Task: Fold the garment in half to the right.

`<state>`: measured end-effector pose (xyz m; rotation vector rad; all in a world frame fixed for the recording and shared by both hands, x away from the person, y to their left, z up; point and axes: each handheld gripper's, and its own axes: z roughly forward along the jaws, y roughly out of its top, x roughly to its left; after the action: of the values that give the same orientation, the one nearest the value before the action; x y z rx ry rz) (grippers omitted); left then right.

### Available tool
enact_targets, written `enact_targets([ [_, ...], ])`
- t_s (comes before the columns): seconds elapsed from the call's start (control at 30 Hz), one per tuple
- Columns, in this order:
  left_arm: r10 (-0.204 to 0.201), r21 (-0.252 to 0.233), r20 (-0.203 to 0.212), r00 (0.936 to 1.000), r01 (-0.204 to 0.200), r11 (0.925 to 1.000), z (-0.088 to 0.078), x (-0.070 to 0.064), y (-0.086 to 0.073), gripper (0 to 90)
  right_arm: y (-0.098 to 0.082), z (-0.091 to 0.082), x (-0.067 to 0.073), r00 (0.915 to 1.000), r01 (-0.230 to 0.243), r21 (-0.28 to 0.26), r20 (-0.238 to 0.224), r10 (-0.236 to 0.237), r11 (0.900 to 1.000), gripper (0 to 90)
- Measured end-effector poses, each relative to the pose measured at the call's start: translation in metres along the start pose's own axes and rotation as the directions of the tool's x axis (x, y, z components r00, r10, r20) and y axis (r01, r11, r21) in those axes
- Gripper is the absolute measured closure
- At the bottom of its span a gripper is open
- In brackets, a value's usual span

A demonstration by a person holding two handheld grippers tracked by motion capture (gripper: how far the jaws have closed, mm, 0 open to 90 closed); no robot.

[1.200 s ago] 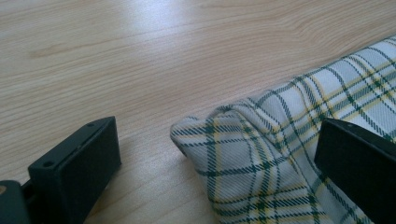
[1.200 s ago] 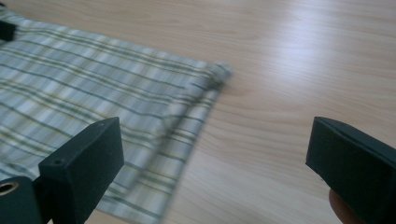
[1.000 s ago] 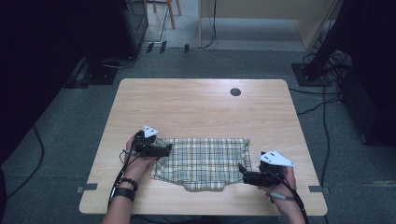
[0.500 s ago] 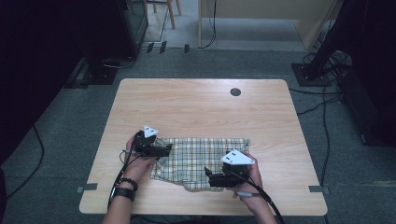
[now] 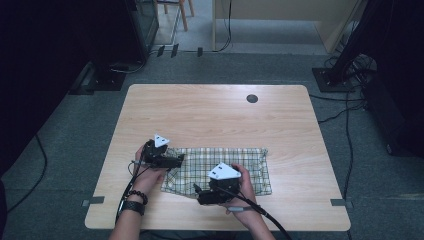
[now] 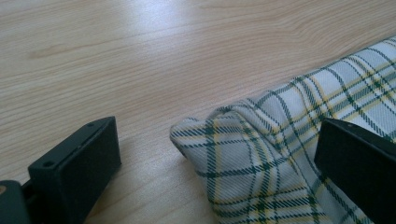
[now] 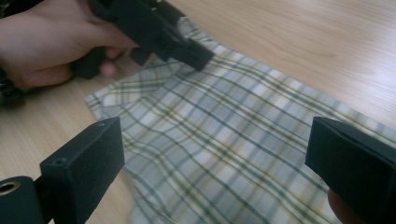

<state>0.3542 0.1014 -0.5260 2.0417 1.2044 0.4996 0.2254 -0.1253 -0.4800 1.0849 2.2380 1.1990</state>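
Two grippers were over one checked cloth (image 5: 220,167) lying flat on the near half of the wooden table (image 5: 210,115), its long side running left to right. Left gripper (image 5: 172,161) sat at the cloth's far-left corner, held by the left hand (image 5: 147,172), pointing right along the far edge. In the left gripper view its jaws were spread wide: one black jaw was over bare wood at lower left, the other over the plaid at right, and the rumpled cloth corner (image 6: 219,135) lay between them, not pinched. That corner looked slightly bunched and raised off the table (image 6: 140,56). Right gripper (image 5: 199,192) was over the near edge of the cloth, around its middle, held by the right hand (image 5: 240,187) and pointing left, towards the other gripper. In the right gripper view its jaws were also released, wide apart, with flat plaid cloth (image 7: 219,140) between them and nothing grasped. Same view showed the left gripper (image 7: 198,53) and the left hand (image 7: 51,39) farther off at the cloth's far corner. Could not tell whether either gripper's jaw tips touched the fabric. A cable (image 5: 265,217) trailed from the right gripper toward the near table edge.
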Motion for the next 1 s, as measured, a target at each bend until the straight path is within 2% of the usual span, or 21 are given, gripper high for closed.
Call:
enact_targets([
  [0.2,0.001,0.001,0.000,1.0000,-0.001,1.0000,0.000,0.000,0.000,0.5,0.004,0.022,0.030,0.9983,0.056,0.028,-0.020,-0.055,0.998,4.4],
  [0.4,0.000,-0.001,0.001,1.0000,0.000,1.0000,0.000,0.000,0.000,0.5,0.005,0.045,0.052,0.9959,0.089,0.065,-0.020,-0.088,0.994,4.7],
  [0.73,-0.006,-0.003,0.005,1.0000,0.006,1.0000,0.000,0.001,0.000,0.6,0.008,0.073,0.073,0.9948,0.102,0.108,-0.011,-0.102,0.989,6.1],
  [0.87,-0.005,-0.002,0.007,1.0000,0.005,1.0000,0.000,0.001,0.000,0.6,0.007,0.079,0.080,0.9949,0.100,0.089,0.008,-0.101,0.991,9.4],
  [1.0,0.003,-0.002,0.010,0.9999,-0.003,1.0000,0.000,0.001,0.000,0.6,0.005,0.086,0.085,0.9941,0.103,0.098,0.025,-0.106,0.990,14.1],
])
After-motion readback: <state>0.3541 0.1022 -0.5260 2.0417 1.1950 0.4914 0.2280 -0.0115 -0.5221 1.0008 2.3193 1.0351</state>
